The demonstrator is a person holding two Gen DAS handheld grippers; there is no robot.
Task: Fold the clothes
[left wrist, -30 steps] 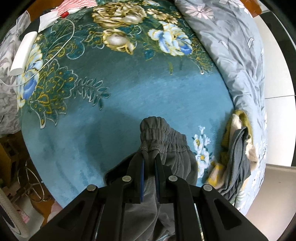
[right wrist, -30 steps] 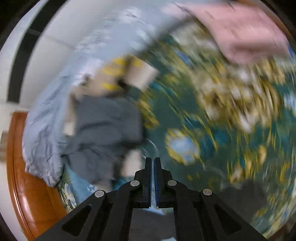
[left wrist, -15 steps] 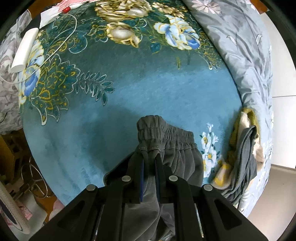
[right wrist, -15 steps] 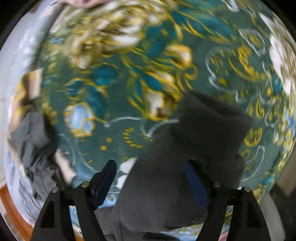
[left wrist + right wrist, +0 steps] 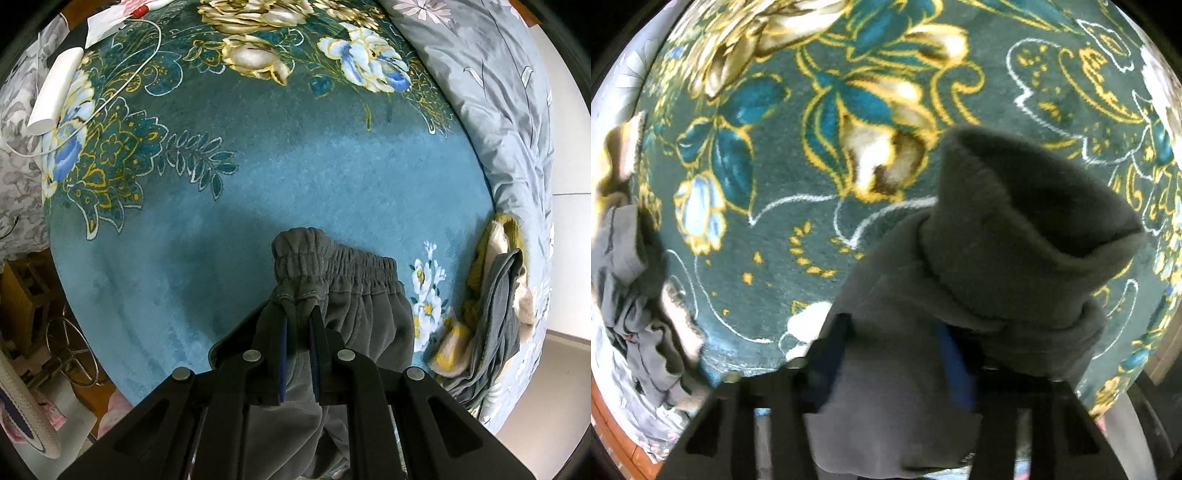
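**Grey trousers held at both ends over the bed**

Teal floral blanket (image 5: pixel 332 177) covers the bed and fills both views, with a grey patterned quilt (image 5: pixel 509 110) bunched along its far edge. On the blanket lie the grey trousers (image 5: pixel 354 295), waistband flat beside a small heap of other clothes (image 5: pixel 495 302). Near the far corner sit a white box (image 5: pixel 55 96) and a thin white cable (image 5: pixel 122 85).

The left gripper (image 5: pixel 297 321) has its fingers pressed together on a bunched corner of the elastic waistband. The right gripper (image 5: pixel 897 354) has its fingers spread wide, with a rolled-over cuff of the same fleecy cloth (image 5: pixel 1015 240) draped between them; whether they grip it yet I cannot tell.

The fabric looks soft, thick and light, so it should sag and slip rather than hold a crease. The firmest holds are probably the stitched waistband and the leg hem.
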